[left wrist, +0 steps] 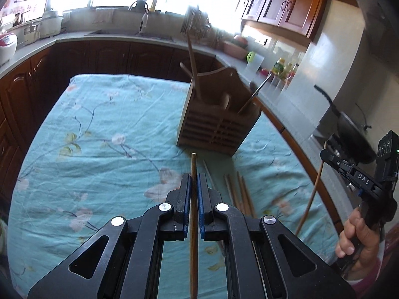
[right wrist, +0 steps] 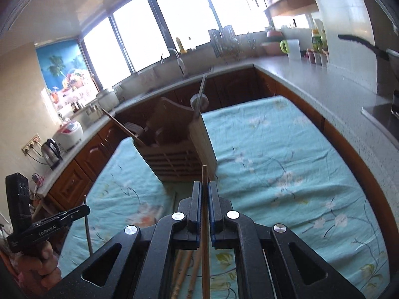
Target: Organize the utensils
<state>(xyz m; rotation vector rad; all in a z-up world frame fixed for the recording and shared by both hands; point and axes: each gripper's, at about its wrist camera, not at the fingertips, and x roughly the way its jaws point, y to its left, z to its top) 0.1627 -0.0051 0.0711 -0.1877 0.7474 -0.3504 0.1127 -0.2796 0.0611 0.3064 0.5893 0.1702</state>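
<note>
The left gripper is clamped on a thin round wooden chopstick, and the right gripper pinches a darker squared chopstick. Ahead on the wrinkled teal floral cloth stands the slatted wooden utensil holder, with loose bamboo chopsticks lying before it. The grippers read "DAS" and "GenRobot.AI".

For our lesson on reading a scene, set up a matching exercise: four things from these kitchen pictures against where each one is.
Things:
1. wooden holder
2. loose chopsticks
3. kettle
4. left tongs

Places:
A. on the counter
B. shut on a chopstick
C. standing on the tablecloth
D. lying flat on the cloth

Pairs: 1-C, 2-D, 3-A, 4-B
</note>
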